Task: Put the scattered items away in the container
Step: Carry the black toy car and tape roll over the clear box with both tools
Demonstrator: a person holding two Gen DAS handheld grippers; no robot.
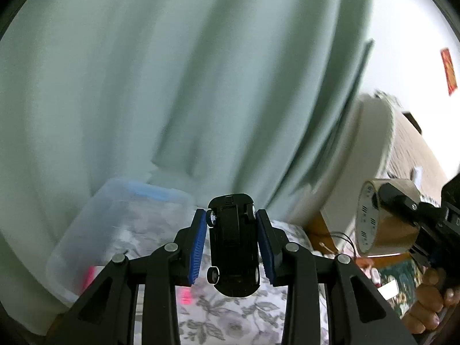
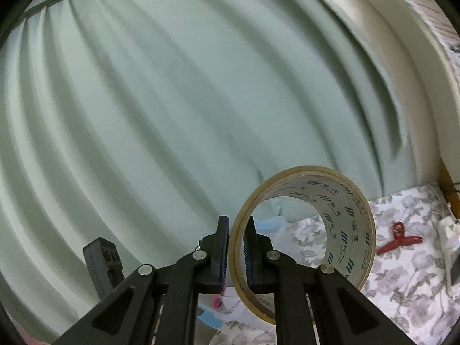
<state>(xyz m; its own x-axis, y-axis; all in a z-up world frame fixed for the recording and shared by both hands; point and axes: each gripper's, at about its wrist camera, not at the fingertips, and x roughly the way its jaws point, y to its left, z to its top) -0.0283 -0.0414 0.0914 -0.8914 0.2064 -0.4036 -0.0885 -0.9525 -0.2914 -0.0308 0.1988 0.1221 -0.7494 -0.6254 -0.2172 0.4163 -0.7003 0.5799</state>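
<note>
— What's in the left gripper [image 1: 233, 244]?

— One toy car [image 1: 233, 244], black moulded plastic, underside toward the camera, white-hubbed wheels showing; clamped along its flanks between ribbed blue pads [image 1: 198, 247], held up off the floral cloth [image 1: 230, 319].

— And the right gripper [image 2: 236, 254]?

— One roll of tape [image 2: 304, 238], wide brown-clear ring on a card core printed in green; the two fingers pinch its wall, one outside the ring, one inside. From the left wrist it shows at far right, with a hand [image 1: 431, 296] partly cut off by the frame.

— The container?

— Clear plastic box [image 1: 115, 230], rounded corners, blue strip at its far rim, standing on the cloth just left of the car; blurred, contents unreadable apart from a pink smear.

— Anything loose?

— Red hair claw [image 2: 399, 237] lying on the cloth, right of the roll. Pale green pleated curtain [image 2: 172, 100] behind everything. A dark boxy object [image 2: 103, 261] at lower left, too cut off to name
</note>
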